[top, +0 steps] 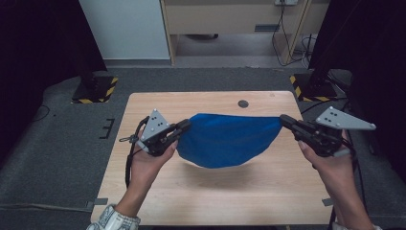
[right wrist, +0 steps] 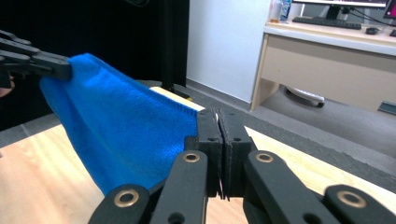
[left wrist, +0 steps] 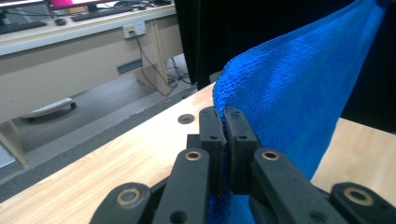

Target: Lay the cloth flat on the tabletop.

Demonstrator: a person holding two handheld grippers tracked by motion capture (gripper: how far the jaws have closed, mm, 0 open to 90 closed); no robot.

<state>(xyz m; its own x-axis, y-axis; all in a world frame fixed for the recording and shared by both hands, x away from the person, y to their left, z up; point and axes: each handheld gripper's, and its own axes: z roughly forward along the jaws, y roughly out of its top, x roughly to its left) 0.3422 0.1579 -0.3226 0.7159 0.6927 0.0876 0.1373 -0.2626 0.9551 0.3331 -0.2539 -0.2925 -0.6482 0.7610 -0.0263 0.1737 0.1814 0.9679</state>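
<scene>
A blue cloth hangs stretched between my two grippers above the wooden table, its lower edge sagging in a curve over its shadow. My left gripper is shut on the cloth's left corner. In the left gripper view the jaws pinch the blue cloth at the left gripper. My right gripper is shut on the right corner. In the right gripper view the blue cloth runs from the right gripper to the other gripper at the far left.
A small dark round hole sits near the table's far edge. Black stands with yellow-striped bases flank the table on the grey carpet. A desk with cables stands behind.
</scene>
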